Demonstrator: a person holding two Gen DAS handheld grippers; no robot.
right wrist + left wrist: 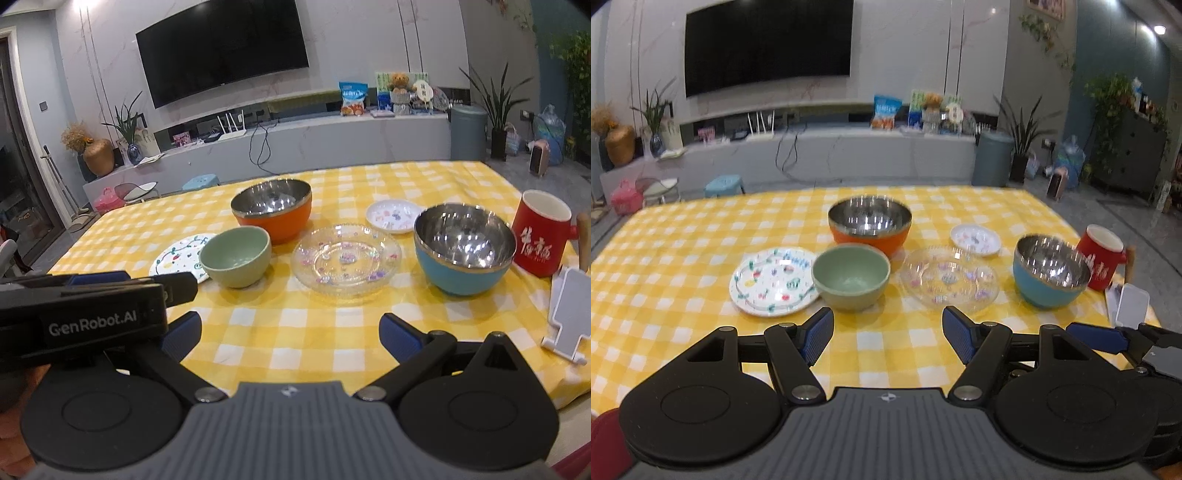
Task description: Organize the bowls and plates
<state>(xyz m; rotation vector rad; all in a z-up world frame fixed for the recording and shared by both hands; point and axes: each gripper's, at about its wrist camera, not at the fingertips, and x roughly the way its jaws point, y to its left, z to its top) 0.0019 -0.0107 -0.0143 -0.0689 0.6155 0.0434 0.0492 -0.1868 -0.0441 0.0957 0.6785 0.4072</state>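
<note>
Left wrist view: the left gripper (888, 334) hangs over the near edge of the table (683, 236), its blue-padded jaws standing well apart with only yellow checked cloth between them. Beyond it, toward the middle of the table, a green bowl (850, 277) sits touching the right rim of a painted white plate (774, 281). Behind the green bowl stands an orange bowl (870, 224) with a shiny steel inside. A clear glass plate (949, 280) lies just right of the green bowl, a small white dish (976, 239) lies behind it, and a blue bowl (1051, 271) stands near the right edge beside a red mug (1102, 256). The right gripper (1097, 338) pokes in low at the right, over the near right corner; its state cannot be told from here. Right wrist view: the right gripper (291, 336) also hovers above the near edge, jaws spread wide and clamped on nothing. The same row shows ahead: painted white plate (181, 256), green bowl (236, 256), glass plate (345, 264), blue bowl (463, 249), with the orange bowl (273, 210) and small dish (395, 216) farther back. The red mug (541, 234) stands at the right edge, and a white phone stand (569, 312) rests near the right corner.
</note>
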